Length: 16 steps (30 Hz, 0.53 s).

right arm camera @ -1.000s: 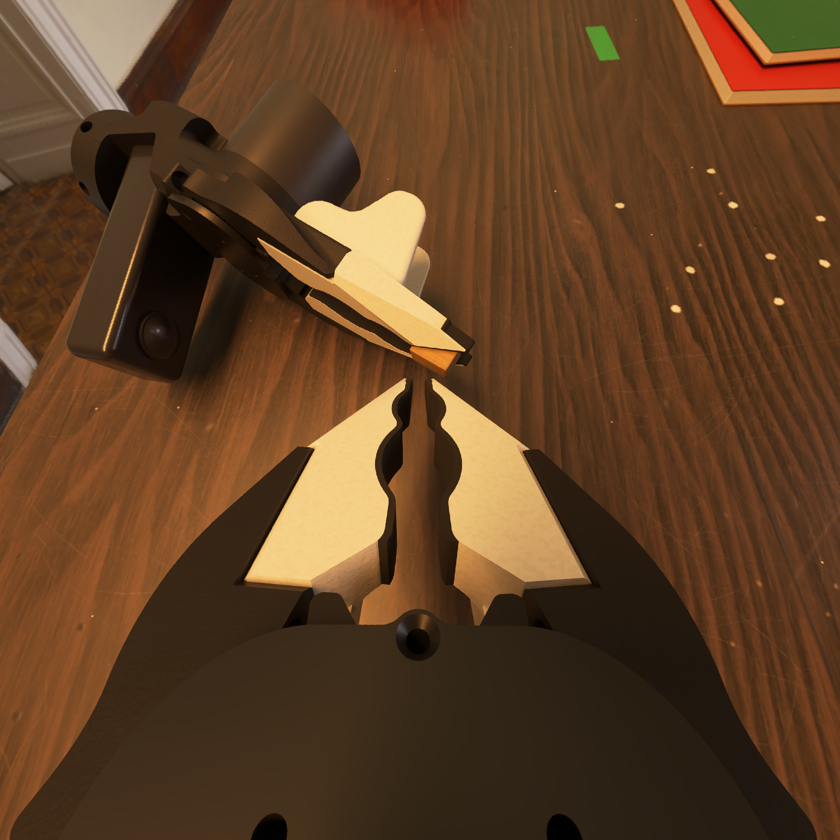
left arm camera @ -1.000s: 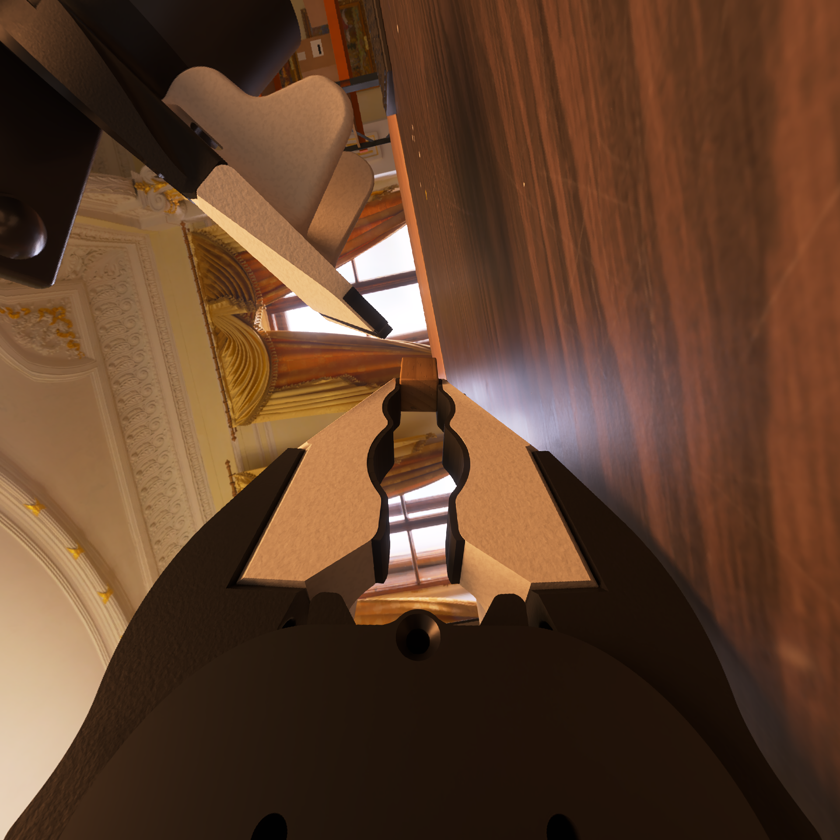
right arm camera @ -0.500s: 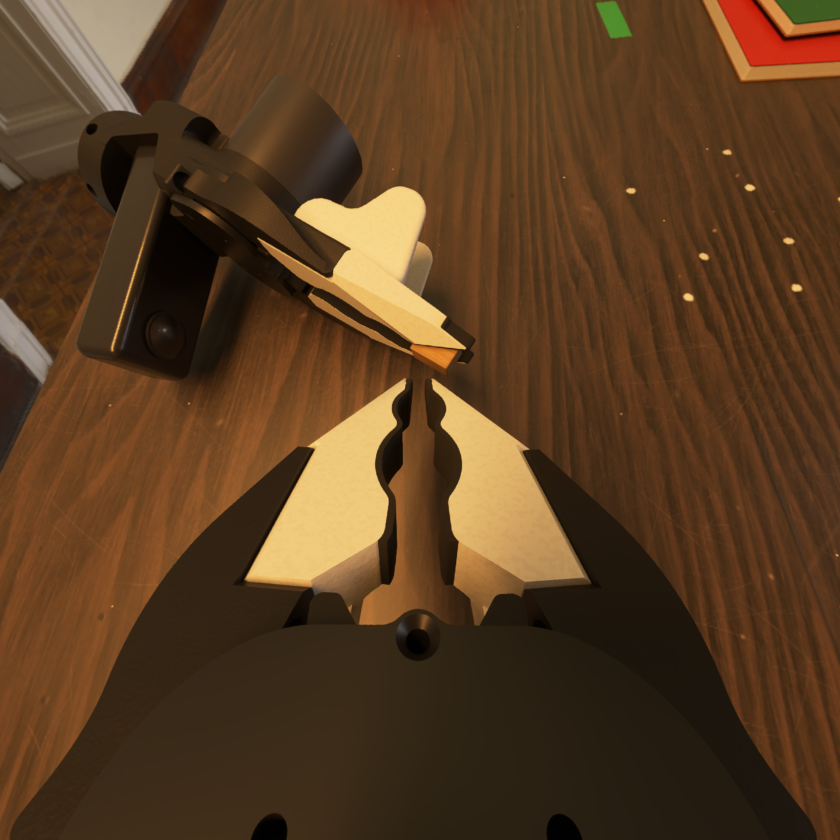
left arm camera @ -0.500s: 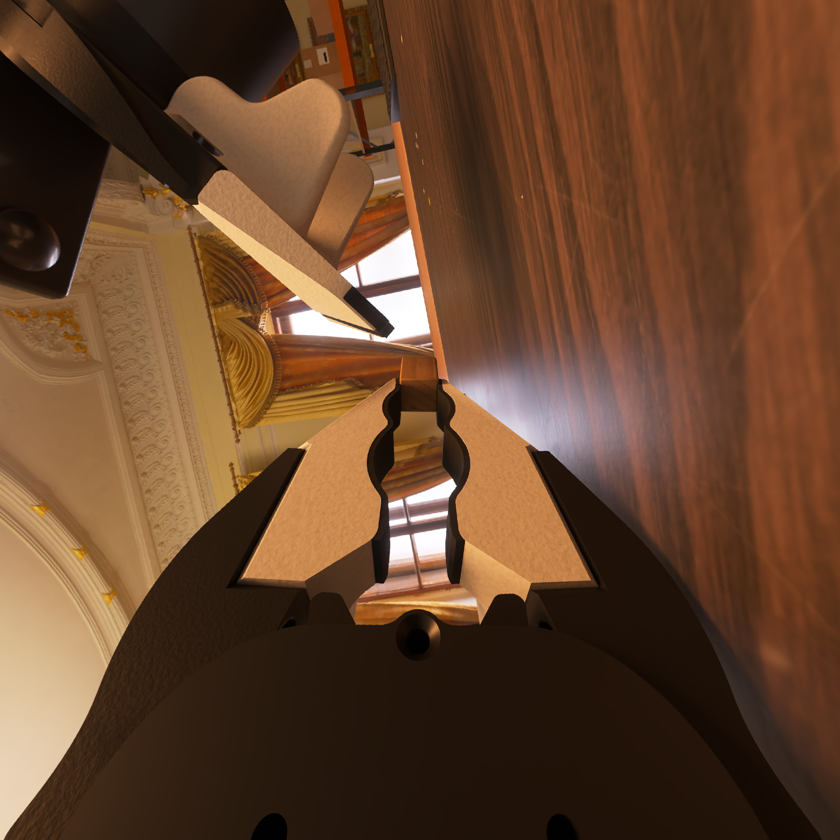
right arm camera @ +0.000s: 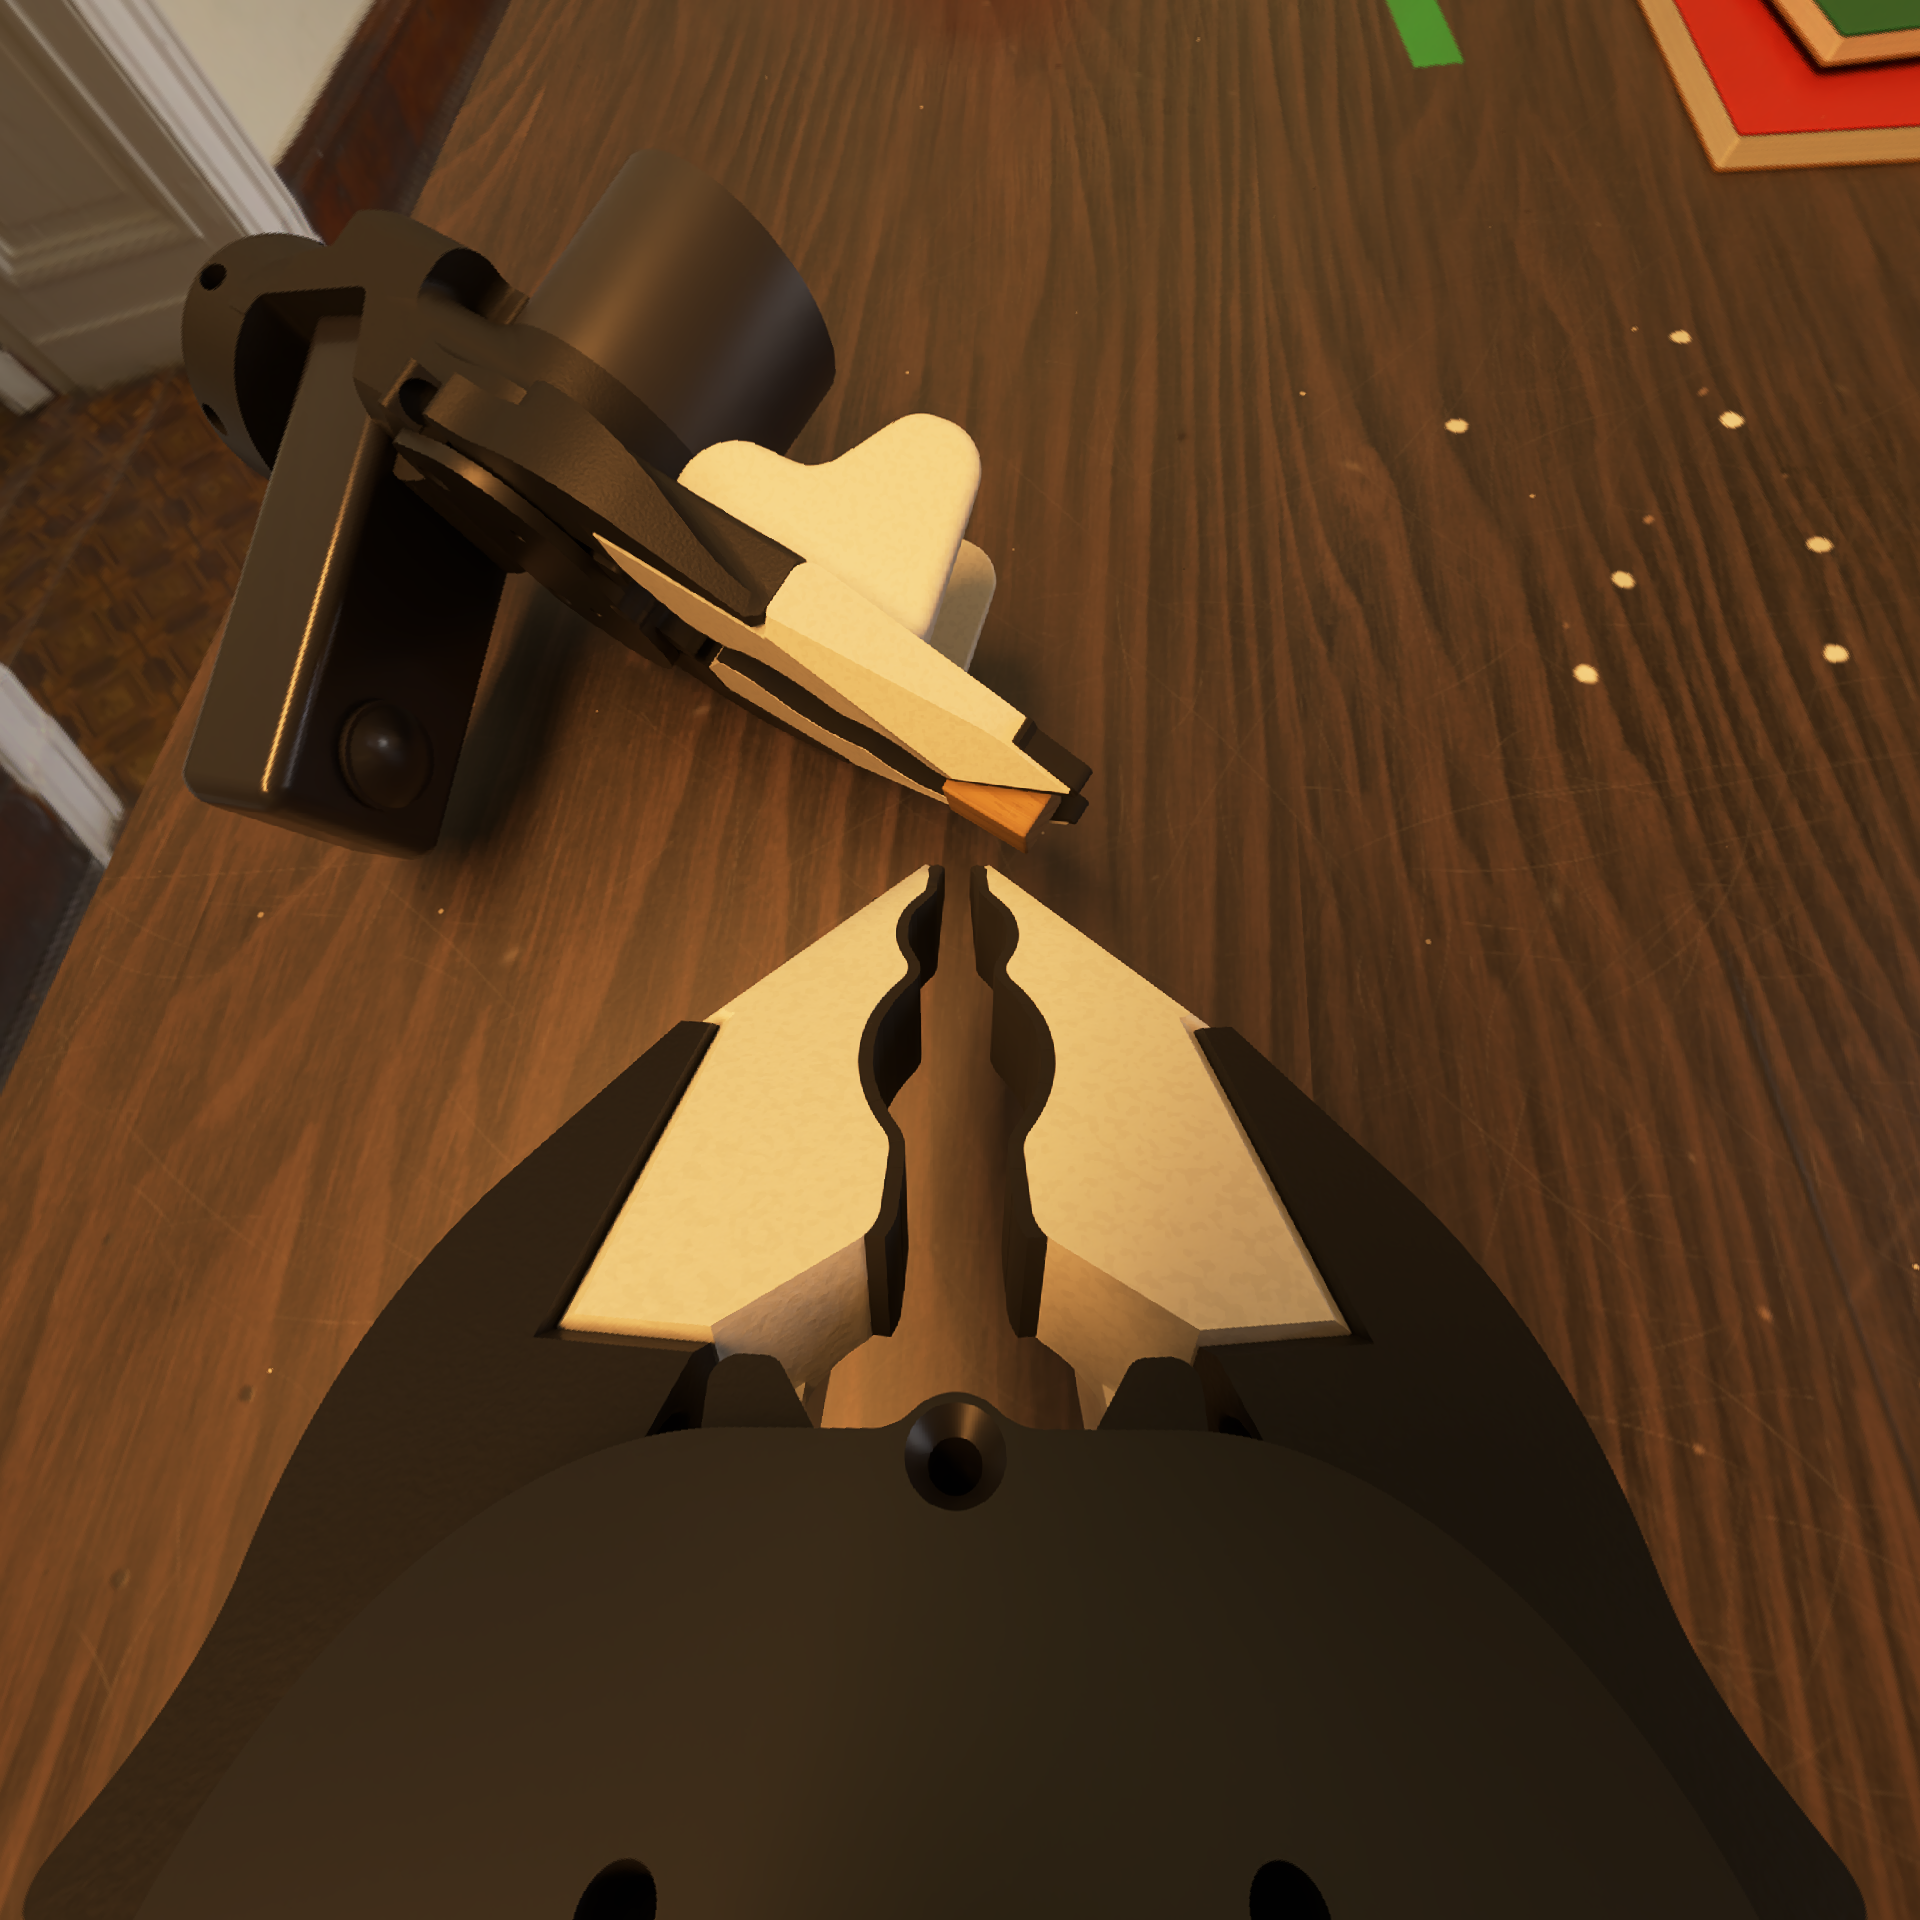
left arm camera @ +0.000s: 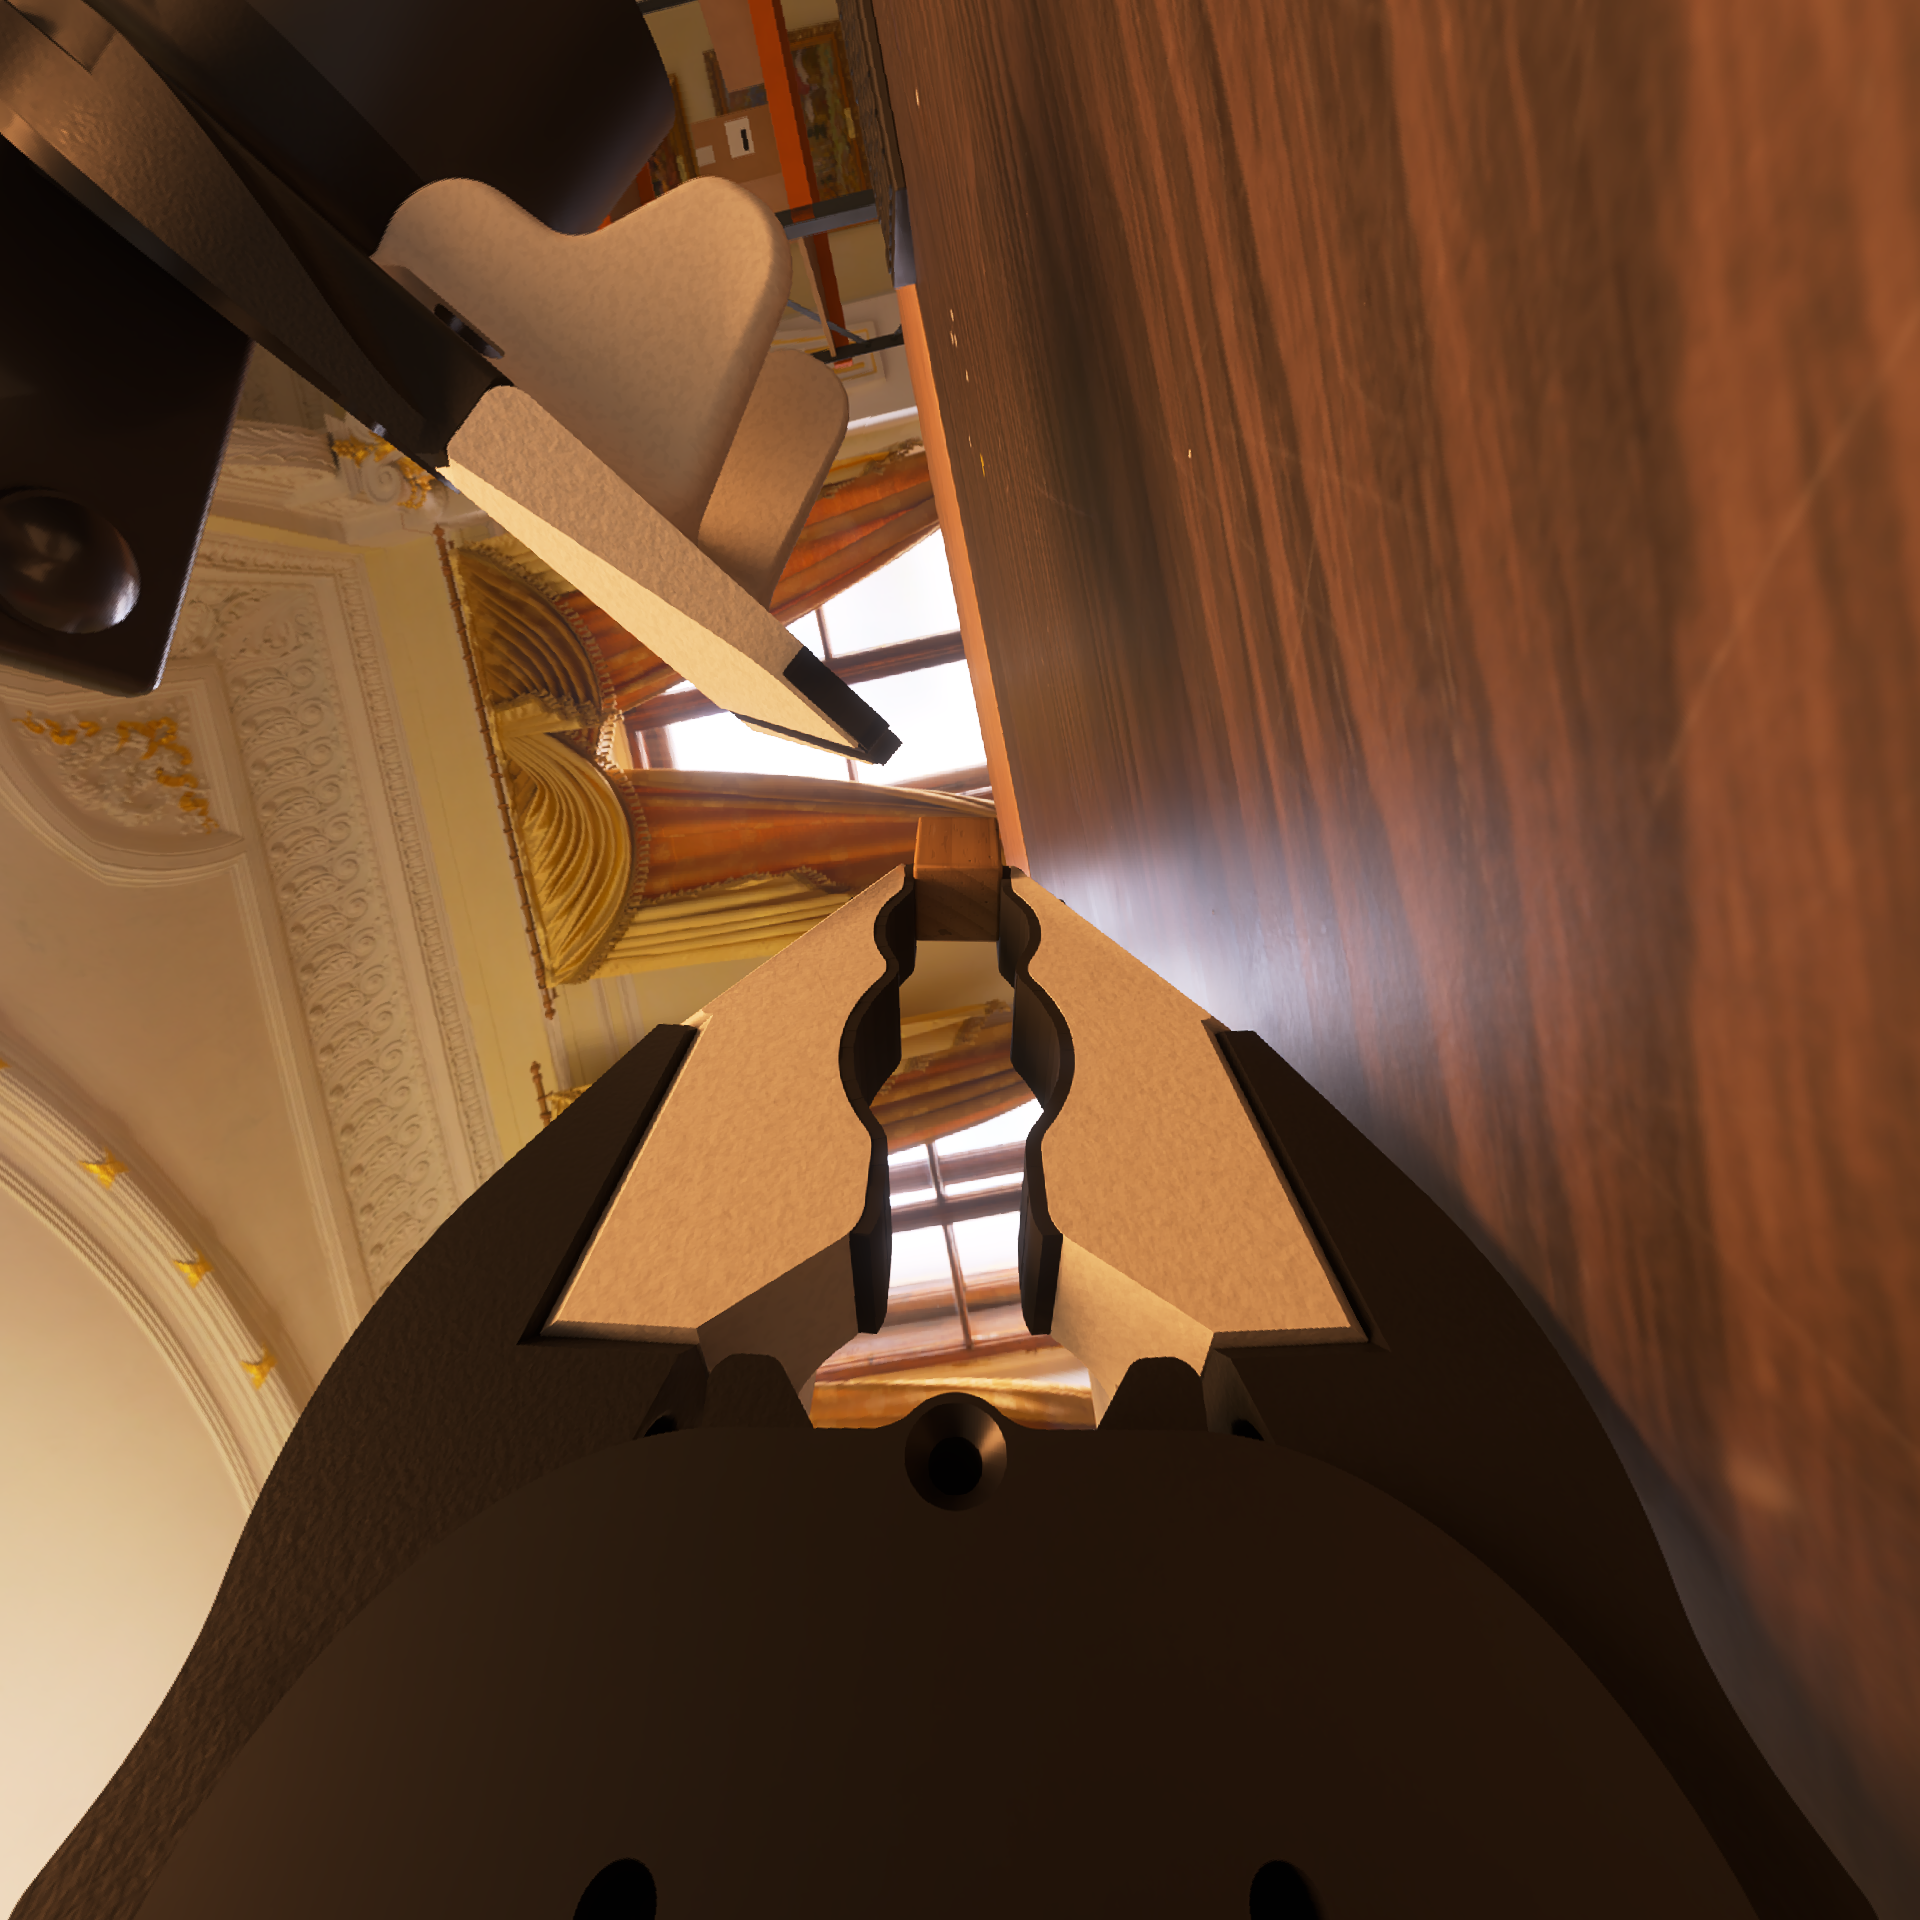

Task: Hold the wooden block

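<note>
A small wooden block (left arm camera: 957, 878) is pinched between the fingertips of my left gripper (left arm camera: 958, 902), which is turned on its side just above the dark wooden table (left arm camera: 1455, 935). In the right wrist view the block (right arm camera: 1000, 810) sticks out of the left gripper's (right arm camera: 1023, 795) tips. My right gripper (right arm camera: 956, 881) is shut with only a thin slit between its fingers and holds nothing. Its tips sit just short of the block, not touching it. The right gripper (left arm camera: 847, 727) also shows in the left wrist view, up and to the left of the block.
A red and green board with a wooden frame (right arm camera: 1766, 114) lies at the far right of the table (right arm camera: 1351, 935). A green strip (right arm camera: 1429, 31) lies near it, and pale specks (right arm camera: 1621, 579) dot the wood. The table's edge (right arm camera: 94, 914) runs along the left, behind the left gripper.
The left gripper keeps its hold on the block. In the right wrist view the board and green strip have slid slightly right and up; the grippers stay tip to tip.
</note>
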Motion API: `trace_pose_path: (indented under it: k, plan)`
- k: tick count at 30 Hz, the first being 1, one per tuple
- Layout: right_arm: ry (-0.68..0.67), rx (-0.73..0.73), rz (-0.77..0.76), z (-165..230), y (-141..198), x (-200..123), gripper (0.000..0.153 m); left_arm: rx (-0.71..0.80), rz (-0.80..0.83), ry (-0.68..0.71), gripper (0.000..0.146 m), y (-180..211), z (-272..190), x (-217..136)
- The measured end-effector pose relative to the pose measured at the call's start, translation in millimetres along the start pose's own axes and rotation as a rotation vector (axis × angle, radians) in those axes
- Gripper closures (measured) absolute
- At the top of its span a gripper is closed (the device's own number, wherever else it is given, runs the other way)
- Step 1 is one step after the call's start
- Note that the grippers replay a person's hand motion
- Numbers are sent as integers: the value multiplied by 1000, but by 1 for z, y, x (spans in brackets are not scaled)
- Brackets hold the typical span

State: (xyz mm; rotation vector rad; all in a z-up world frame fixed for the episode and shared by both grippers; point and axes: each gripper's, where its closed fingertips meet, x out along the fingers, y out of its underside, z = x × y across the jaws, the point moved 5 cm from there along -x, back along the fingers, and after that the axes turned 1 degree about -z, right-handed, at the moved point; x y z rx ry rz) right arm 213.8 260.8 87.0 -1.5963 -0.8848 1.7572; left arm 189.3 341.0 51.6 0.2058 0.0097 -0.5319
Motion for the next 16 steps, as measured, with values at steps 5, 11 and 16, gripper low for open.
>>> trace_pose_path:
  k: [5,11,16]
  plan:
    - [1,0,-3,0,0,0,147,1,-5,-4,132,-1,1,0]
    - [-7,5,-8,1,0,0,145,-1,-11,-5,132,-1,1,-1]
    - [7,-26,-65,1,-6,-8,137,-4,-17,-8,132,-1,2,-1]
